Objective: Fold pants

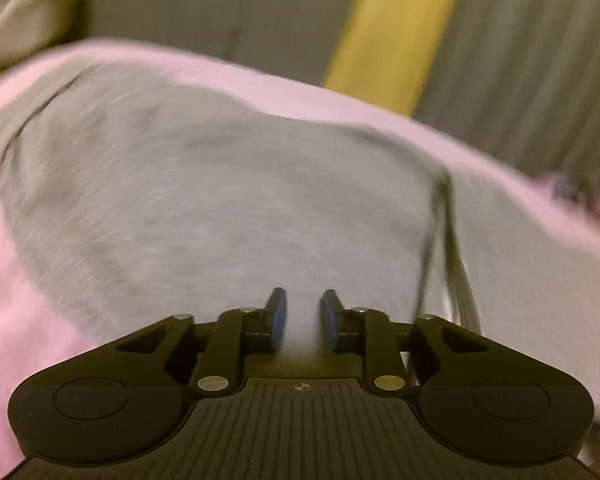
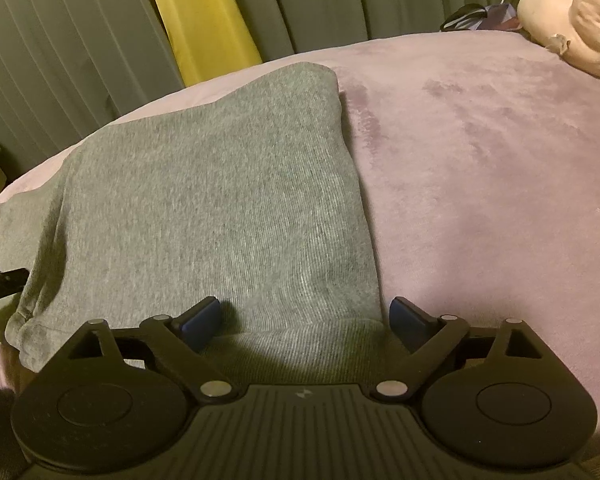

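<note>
A pink blanket (image 2: 480, 168) covers the bed, with grey curtains (image 2: 60, 60) and a yellow strip (image 2: 196, 20) behind. The grey pants (image 2: 220, 200) lie folded flat on its left part, their right edge straight, and a plush toy (image 2: 572, 36) sits far right. The right gripper (image 2: 306, 322) is spread wide over the near hem; the left gripper (image 1: 303, 316), in a blurred view, shows a narrow gap with grey cloth between its pads, though I cannot tell if it pinches.

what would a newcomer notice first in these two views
The grey pants fill the middle of both views, lying folded on a pink blanket. The right gripper is wide open, its blue-padded fingers straddling the near corner of the pants, while the left gripper stands narrowly open over the cloth in a blurred view. Behind, a yellow strip cuts through grey curtains, and a pink plush toy lies at the far right.
</note>
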{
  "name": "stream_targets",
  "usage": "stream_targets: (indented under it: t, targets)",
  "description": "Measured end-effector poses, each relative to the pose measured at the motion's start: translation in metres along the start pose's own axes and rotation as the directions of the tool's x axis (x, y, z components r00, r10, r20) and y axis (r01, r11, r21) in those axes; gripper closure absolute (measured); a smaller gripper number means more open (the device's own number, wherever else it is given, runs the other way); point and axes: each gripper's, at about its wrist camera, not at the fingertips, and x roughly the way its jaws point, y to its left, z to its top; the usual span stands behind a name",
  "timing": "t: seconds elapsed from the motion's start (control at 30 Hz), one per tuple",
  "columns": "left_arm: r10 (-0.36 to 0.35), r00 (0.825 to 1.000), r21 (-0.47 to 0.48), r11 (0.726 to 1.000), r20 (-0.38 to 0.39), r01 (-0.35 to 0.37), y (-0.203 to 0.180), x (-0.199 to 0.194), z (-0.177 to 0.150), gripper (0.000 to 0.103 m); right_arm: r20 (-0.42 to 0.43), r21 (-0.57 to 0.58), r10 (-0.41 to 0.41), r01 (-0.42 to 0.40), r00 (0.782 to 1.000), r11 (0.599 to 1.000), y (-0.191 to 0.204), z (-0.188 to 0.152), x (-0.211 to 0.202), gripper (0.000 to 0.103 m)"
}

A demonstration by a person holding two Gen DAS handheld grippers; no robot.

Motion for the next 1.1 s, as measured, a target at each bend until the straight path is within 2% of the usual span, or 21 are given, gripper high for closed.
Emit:
stream_targets:
  t: [0.03,0.07,0.13,0.23,0.33,0.43,0.6,0.7,0.8,1.1]
  targets:
    - [-0.028,1.000,-0.071,0.997,0.012,0.029,0.015,-0.004,0.003,0.047,-0.001,0.000,0.001,-0.001,1.000,1.000,0.000,0.000,0.000,0.011]
    - [-0.035,0.999,-0.139,0.990,0.038,0.040,0.032,-0.009,0.006,0.044,-0.001,-0.001,0.001,-0.001,1.000,1.000,0.000,0.000,0.001,0.010]
    - [-0.033,0.997,-0.208,0.977,0.073,0.048,0.052,-0.016,0.006,0.040,-0.003,-0.006,0.002,-0.002,1.000,1.000,0.001,0.000,0.002,0.008]
    - [-0.073,0.995,-0.258,0.962,0.068,0.088,0.064,-0.022,0.004,0.034,-0.004,-0.012,-0.003,0.003,1.000,1.000,0.003,-0.001,0.002,0.007]
    - [-0.161,0.985,-0.173,0.971,0.058,0.168,0.046,-0.018,0.006,0.030,-0.004,-0.009,-0.002,0.002,1.000,1.000,0.003,-0.001,0.002,0.006]
    - [-0.226,0.974,-0.055,0.972,0.010,0.226,0.015,-0.018,-0.003,0.027,-0.003,-0.011,-0.004,0.004,1.000,1.000,0.003,-0.001,0.002,0.006]
    - [-0.242,0.966,0.065,0.967,-0.086,0.248,-0.017,-0.008,-0.016,0.027,-0.004,-0.012,-0.005,0.005,1.000,1.000,0.003,-0.001,0.002,0.006]
    - [-0.224,0.970,0.080,0.970,-0.092,0.231,-0.019,-0.006,-0.018,0.027,-0.004,-0.013,-0.008,0.008,1.000,1.000,0.004,-0.001,0.003,0.006]
    - [-0.213,0.973,0.054,0.974,-0.093,0.219,-0.020,-0.006,-0.019,0.027,-0.003,-0.013,-0.008,0.008,1.000,1.000,0.004,-0.001,0.003,0.006]
    - [-0.230,0.970,0.055,0.970,-0.083,0.235,-0.023,-0.014,-0.021,0.026,-0.005,-0.016,-0.012,0.012,1.000,1.000,0.005,-0.002,0.004,0.004]
